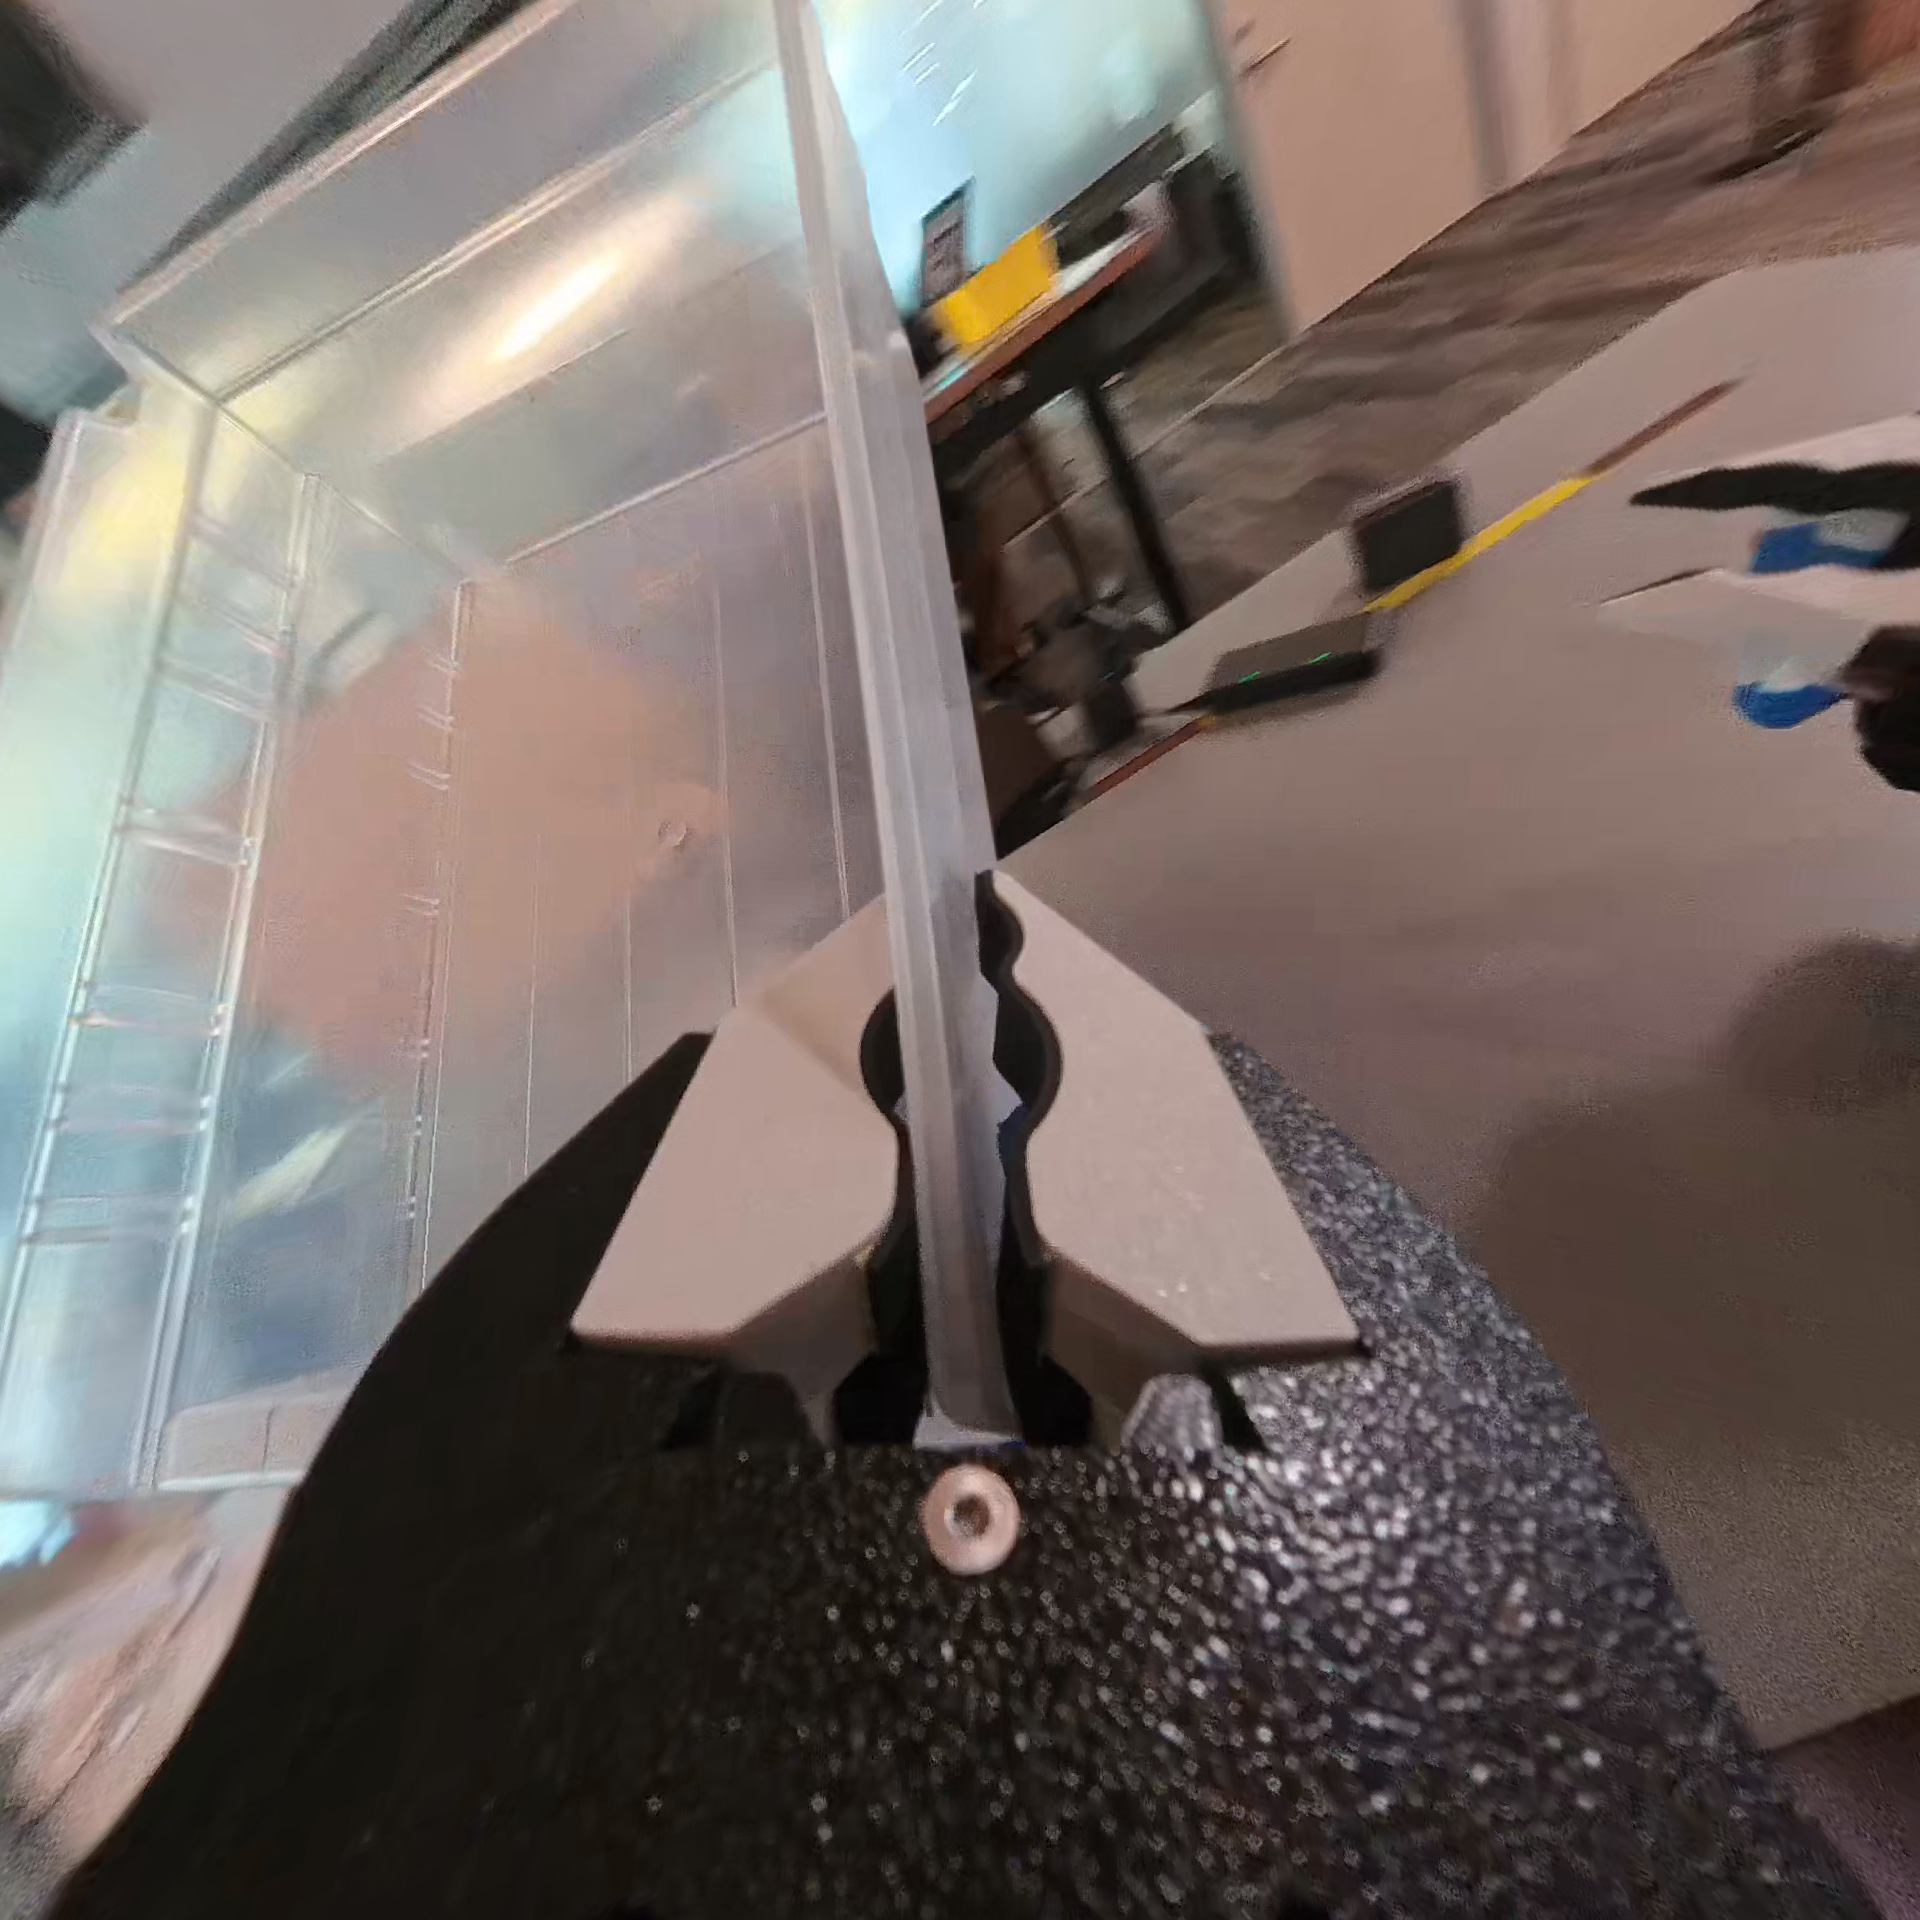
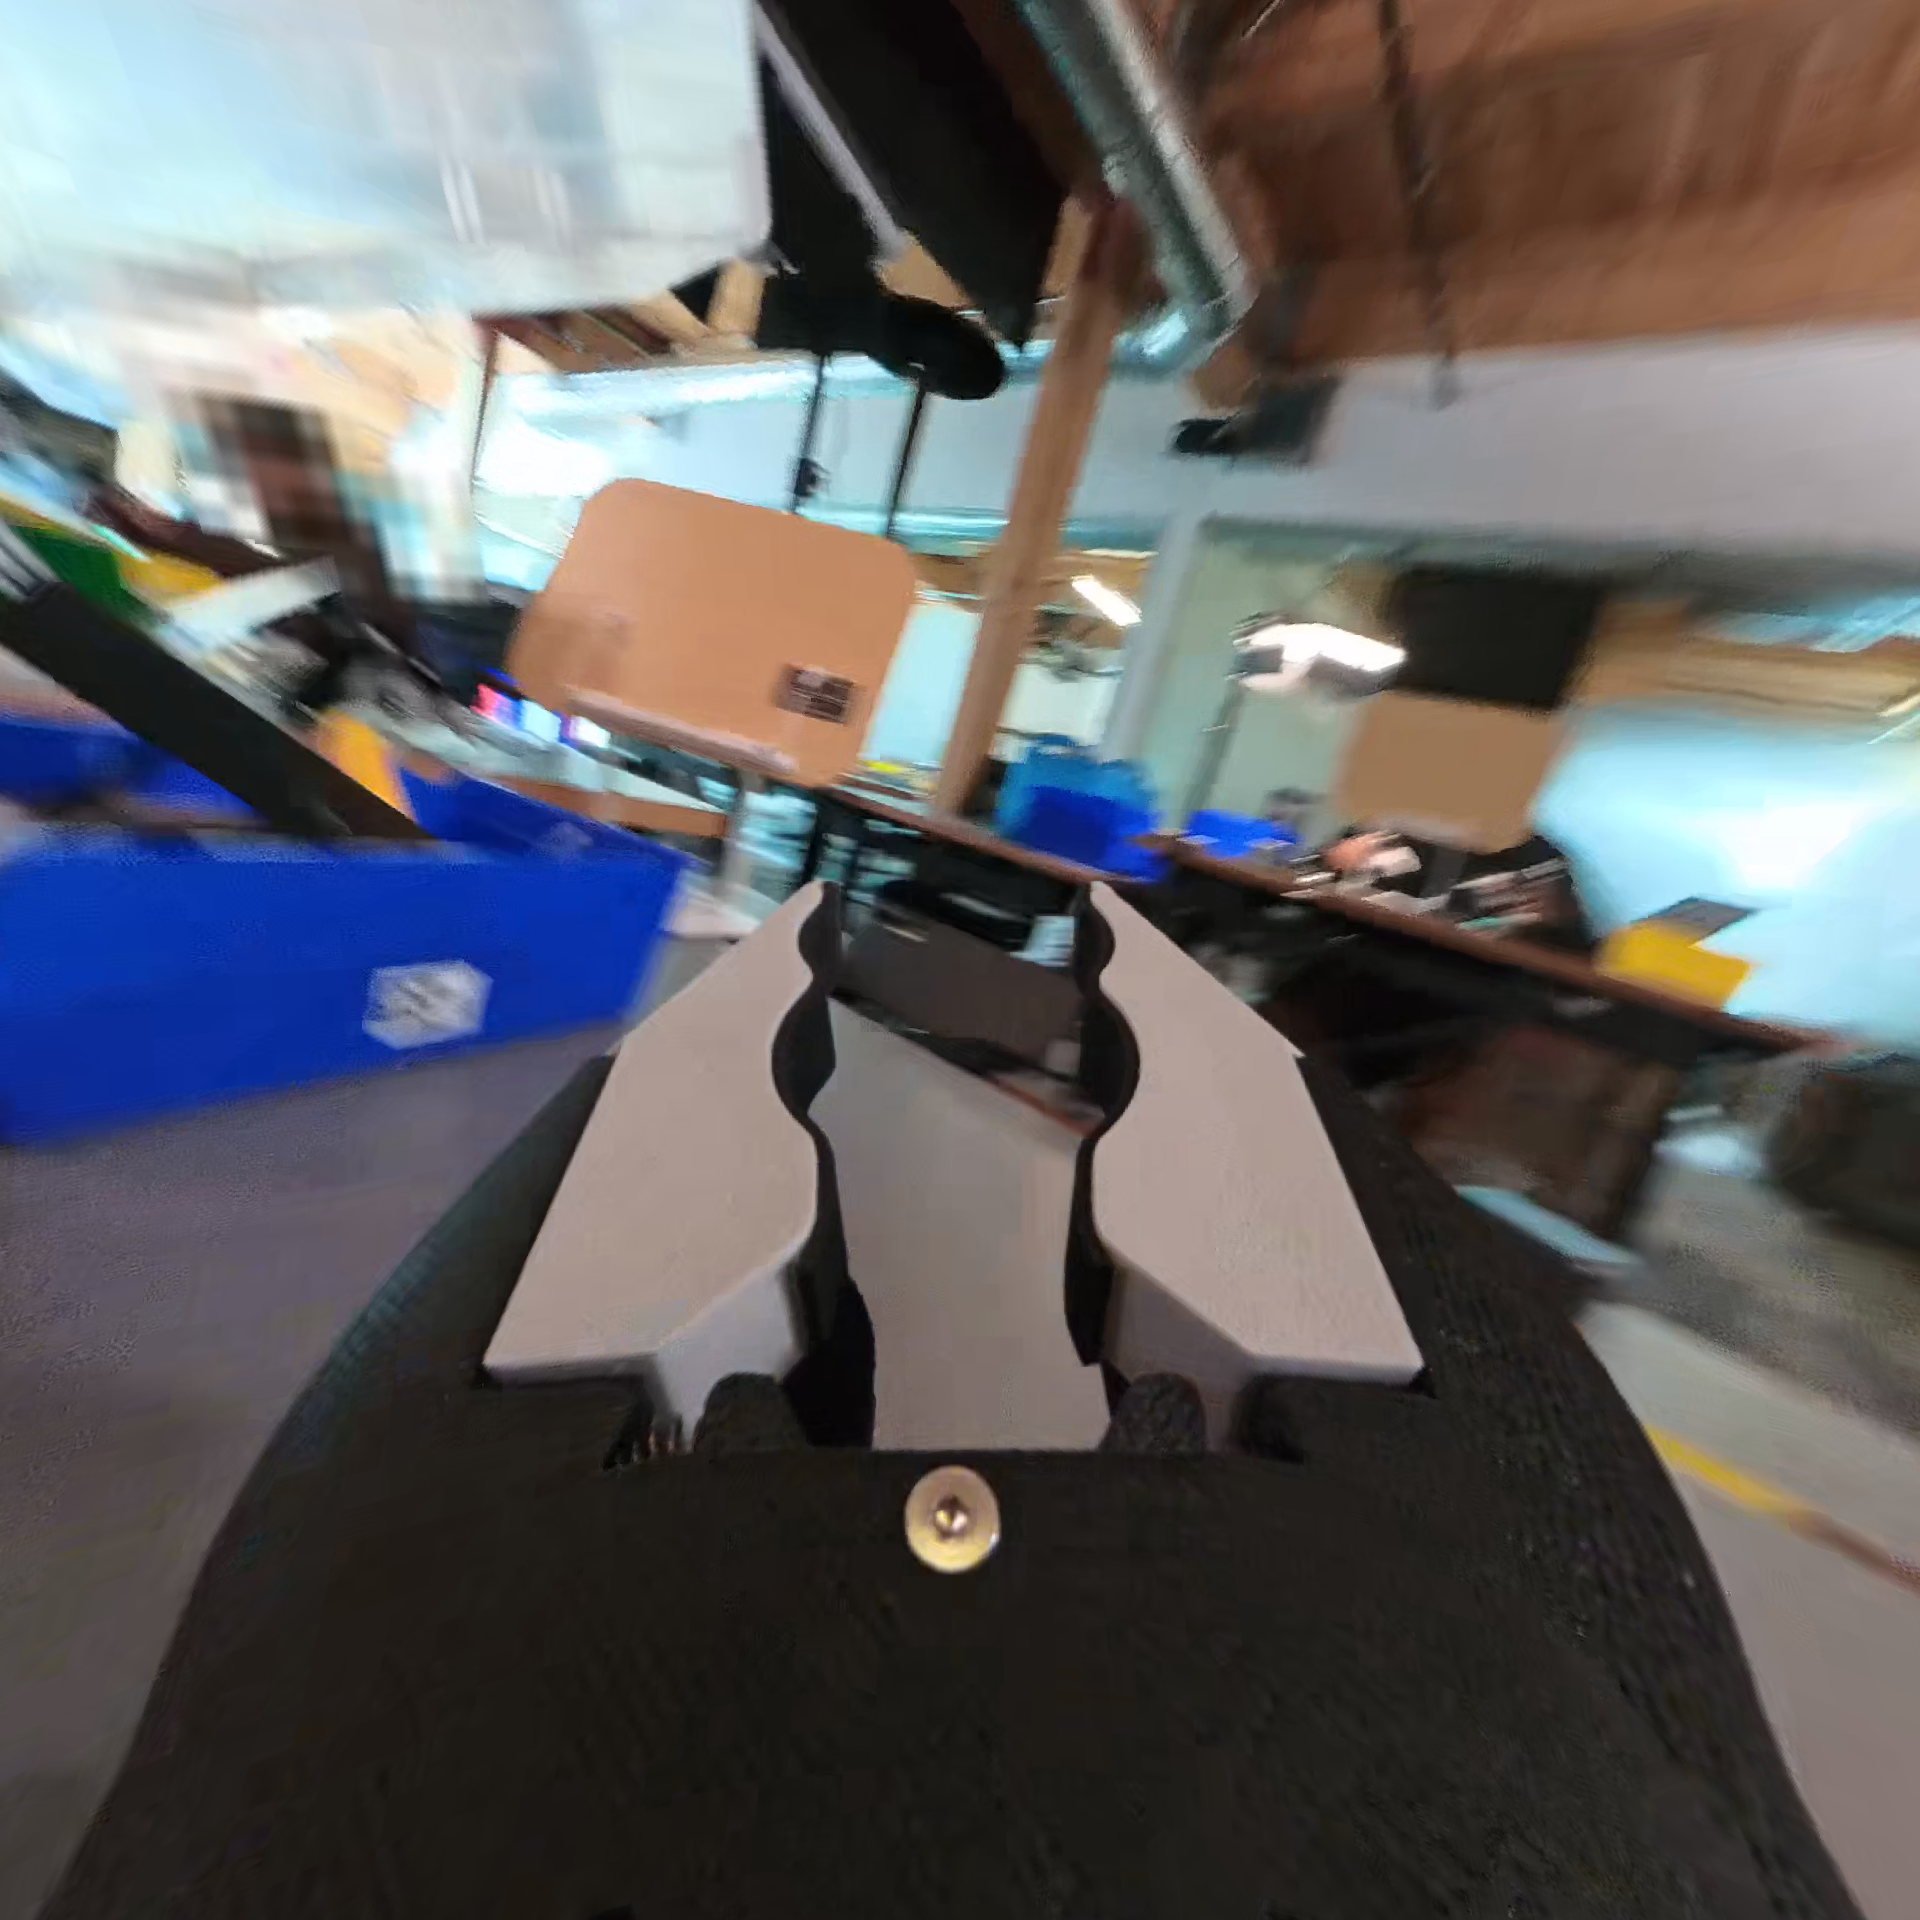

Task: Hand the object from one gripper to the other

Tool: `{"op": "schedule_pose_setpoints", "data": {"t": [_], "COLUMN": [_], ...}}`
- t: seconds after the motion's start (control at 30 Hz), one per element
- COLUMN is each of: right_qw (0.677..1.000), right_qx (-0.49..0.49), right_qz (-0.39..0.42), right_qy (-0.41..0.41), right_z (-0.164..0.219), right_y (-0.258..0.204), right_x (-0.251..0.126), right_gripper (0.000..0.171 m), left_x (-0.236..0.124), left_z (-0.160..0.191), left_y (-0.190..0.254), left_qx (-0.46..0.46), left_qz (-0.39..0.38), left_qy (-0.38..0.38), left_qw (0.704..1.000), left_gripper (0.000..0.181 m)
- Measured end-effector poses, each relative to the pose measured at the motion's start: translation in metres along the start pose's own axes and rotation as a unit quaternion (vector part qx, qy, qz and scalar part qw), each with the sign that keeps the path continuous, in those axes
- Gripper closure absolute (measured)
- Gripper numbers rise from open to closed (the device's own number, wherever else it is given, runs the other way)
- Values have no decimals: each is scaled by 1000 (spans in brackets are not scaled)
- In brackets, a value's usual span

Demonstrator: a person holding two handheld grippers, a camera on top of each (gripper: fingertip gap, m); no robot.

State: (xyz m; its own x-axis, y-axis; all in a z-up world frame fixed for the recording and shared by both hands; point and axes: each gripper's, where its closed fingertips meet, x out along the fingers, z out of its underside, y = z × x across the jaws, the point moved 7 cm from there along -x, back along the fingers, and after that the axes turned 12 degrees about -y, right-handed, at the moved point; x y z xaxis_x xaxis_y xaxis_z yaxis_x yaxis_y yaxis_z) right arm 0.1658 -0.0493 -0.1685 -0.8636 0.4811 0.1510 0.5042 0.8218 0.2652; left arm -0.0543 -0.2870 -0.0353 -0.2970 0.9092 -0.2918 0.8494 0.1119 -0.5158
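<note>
In the left wrist view, the wall of a clear plastic bin (image 1: 499,727) is clamped edge-on between the jaws of the left gripper (image 1: 961,1049), held tilted above a pale grey table (image 1: 1455,987). In the right wrist view, the right gripper (image 2: 961,987) is seen spread apart and empty, aimed across a blurred workshop past a blue crate (image 2: 312,966).

Grey table (image 1: 1455,987): small black box (image 1: 1411,538), flat dark device (image 1: 1299,665), yellow tape strip (image 1: 1496,530) lying on top.

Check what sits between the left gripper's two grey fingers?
The wall edge of the clear plastic bin, clamped between the left gripper fingers; left wrist view shows it.
</note>
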Motion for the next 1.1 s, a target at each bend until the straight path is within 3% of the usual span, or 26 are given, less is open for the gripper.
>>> {"op": "schedule_pose_setpoints", "data": {"t": [0.1, 0.17, 0.33, 0.47, 0.73, 0.93, 1.1], "right_qw": [985, 974, 968, 965, 968, 972, 971], "right_qx": [-150, -194, -149, -116, -100, -97, -108], "right_qz": [82, 110, 192, 232, 226, 211, 211], "right_qy": [-23, -45, -57, -43, -29, -32, -37], "right_z": [28, 38, 43, 42, 40, 41, 41], "right_y": [46, 75, 146, 174, 170, 164, 160], "right_x": [-47, -70, -112, -126, -122, -117, -116], "right_gripper": [134, 137, 135, 135, 135, 136, 136], "left_x": [23, 43, 97, 136, 185, 197, 201], "left_z": [-35, -56, -92, -100, -74, -46, -33], "left_y": [38, 68, 151, 215, 291, 315, 321], "left_qx": [21, 33, 66, 76, 92, 111, 137], "left_qz": [91, 152, 279, 351, 391, 389, 370], "left_qy": [38, 53, 55, 29, -45, -85, -72], "left_qw": [995, 986, 956, 933, 915, 910, 916], "left_gripper": [176, 176, 177, 176, 176, 176, 174]}}
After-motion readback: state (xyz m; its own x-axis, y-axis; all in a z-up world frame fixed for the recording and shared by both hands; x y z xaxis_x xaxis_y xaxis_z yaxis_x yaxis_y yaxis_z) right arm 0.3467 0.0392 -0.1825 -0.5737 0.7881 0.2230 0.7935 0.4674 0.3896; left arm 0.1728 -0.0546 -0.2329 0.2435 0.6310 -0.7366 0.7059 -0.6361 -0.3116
